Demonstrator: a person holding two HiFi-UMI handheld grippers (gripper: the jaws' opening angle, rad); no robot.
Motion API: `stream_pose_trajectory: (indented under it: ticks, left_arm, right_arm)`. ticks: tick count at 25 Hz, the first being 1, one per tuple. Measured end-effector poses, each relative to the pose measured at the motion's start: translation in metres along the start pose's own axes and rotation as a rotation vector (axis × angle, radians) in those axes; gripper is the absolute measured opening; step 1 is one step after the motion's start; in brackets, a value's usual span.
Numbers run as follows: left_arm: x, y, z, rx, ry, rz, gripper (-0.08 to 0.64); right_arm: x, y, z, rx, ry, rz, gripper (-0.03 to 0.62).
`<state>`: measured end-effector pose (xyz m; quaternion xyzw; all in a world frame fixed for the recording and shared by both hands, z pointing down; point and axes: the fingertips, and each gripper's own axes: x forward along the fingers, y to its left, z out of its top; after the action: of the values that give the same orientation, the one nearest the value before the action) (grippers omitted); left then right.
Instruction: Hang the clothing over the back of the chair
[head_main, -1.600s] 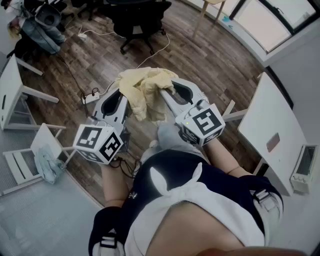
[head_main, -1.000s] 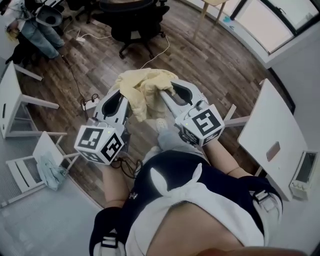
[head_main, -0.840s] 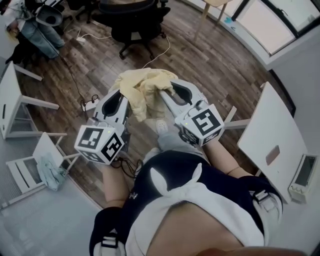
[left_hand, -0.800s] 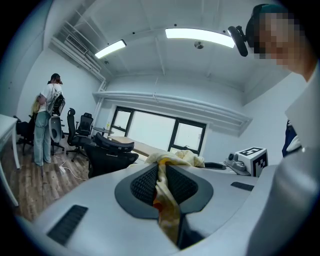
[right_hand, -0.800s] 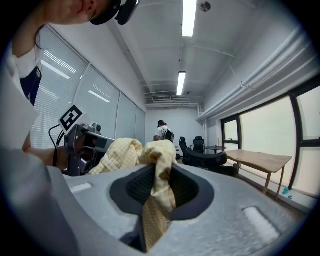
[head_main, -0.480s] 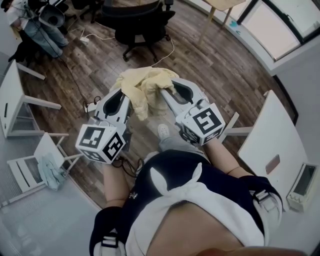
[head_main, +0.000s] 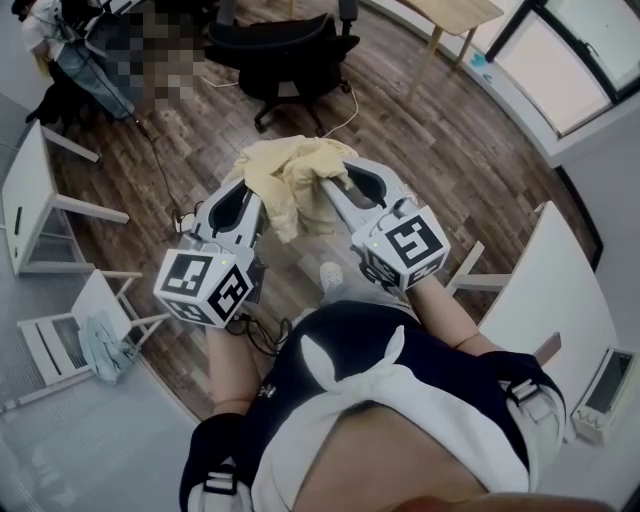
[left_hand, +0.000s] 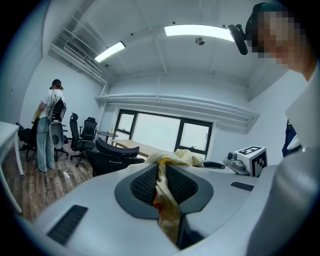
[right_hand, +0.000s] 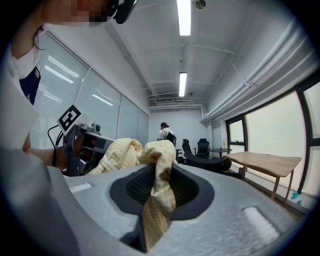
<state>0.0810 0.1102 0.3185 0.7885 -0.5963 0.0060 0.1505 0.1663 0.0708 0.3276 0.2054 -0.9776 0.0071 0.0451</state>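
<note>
A pale yellow garment (head_main: 290, 180) hangs bunched between my two grippers, held out in front of the person at chest height. The left gripper (head_main: 252, 195) is shut on one part of the garment (left_hand: 167, 192), the cloth pinched between its ribbed pads. On another fold of the garment (right_hand: 157, 187) the right gripper (head_main: 333, 188) is shut. Ahead on the wooden floor stands a black swivel office chair (head_main: 290, 50), its back (left_hand: 117, 152) showing beyond the left jaws. That chair (right_hand: 207, 161) also appears past the right jaws.
A white table (head_main: 560, 300) with a small device lies to the right, a white folding chair (head_main: 70, 335) with a blue cloth to the left. Cables (head_main: 340, 105) trail on the floor. A person (left_hand: 47, 125) stands at the far desks. A wooden table (right_hand: 265, 167) is by the windows.
The person has walked forward; the black office chair and floor have slid closer and lower in the head view. Both grippers keep the same hold on the garment.
</note>
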Motion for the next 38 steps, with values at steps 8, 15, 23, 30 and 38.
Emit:
stream_pose_trajectory:
  ticks: [8,15,23,30,38]
  left_arm:
    - [0.003,0.003,-0.002,0.007,-0.016,0.005,0.051]
    - [0.011,0.013,-0.007,-0.001,-0.029,0.029,0.051]
    - [0.021,0.025,-0.001,-0.002,-0.022,0.047,0.051]
    - [0.033,0.038,0.003,-0.003,-0.015,0.062,0.051]
    - [0.048,0.06,0.014,-0.002,-0.018,0.055,0.051]
  right_arm:
    - [0.003,-0.002,-0.003,-0.021,-0.008,0.007,0.08]
    - [0.016,-0.008,-0.01,-0.034,-0.005,0.035,0.08]
    - [0.033,-0.018,-0.007,-0.023,0.002,0.042,0.08]
    - [0.049,-0.026,-0.008,-0.014,-0.002,0.056,0.08]
    - [0.075,-0.042,-0.003,-0.02,-0.004,0.028,0.08]
